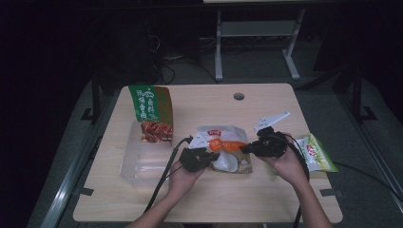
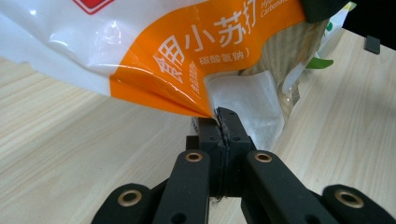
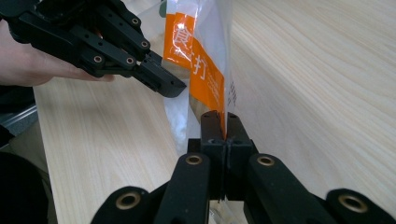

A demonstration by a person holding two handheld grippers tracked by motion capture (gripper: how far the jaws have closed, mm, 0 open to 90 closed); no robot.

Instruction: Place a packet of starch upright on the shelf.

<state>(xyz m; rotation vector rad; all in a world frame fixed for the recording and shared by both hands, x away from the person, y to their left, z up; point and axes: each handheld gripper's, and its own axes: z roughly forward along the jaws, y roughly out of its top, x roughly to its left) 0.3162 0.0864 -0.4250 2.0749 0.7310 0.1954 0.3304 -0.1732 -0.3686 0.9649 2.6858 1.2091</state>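
A light wooden table [image 1: 285, 190] stands in a dark room, seen from above, and everything below is placed relative to the white-and-orange bag [image 1: 227, 145] near its middle. To the left of that bag lies a clear plastic tray [image 1: 142, 164], and a tall green snack packet [image 1: 153, 111] stands at the tray's far end. To the right of the bag, at the table's edge, lies a smaller green-and-white packet [image 1: 319, 153].

Two forearms come in from the near edge. The left gripper [image 1: 209, 156] pinches the bag's left side and the right gripper [image 1: 246, 148] pinches its right side, so the bag hangs between them, its lower end down at the tabletop.

The left gripper view adds what the high view cannot: its black jaws [image 2: 223, 116] are clamped tight on a corner of the bag where the orange band meets a clear panel, and Chinese characters run across the orange.

The right gripper view shows the bag edge-on, a thin upright sheet with its own jaws [image 3: 223, 122] closed on the edge. Beyond the bag, the left gripper [image 3: 173, 87] and the hand [image 3: 42, 65] holding it appear.
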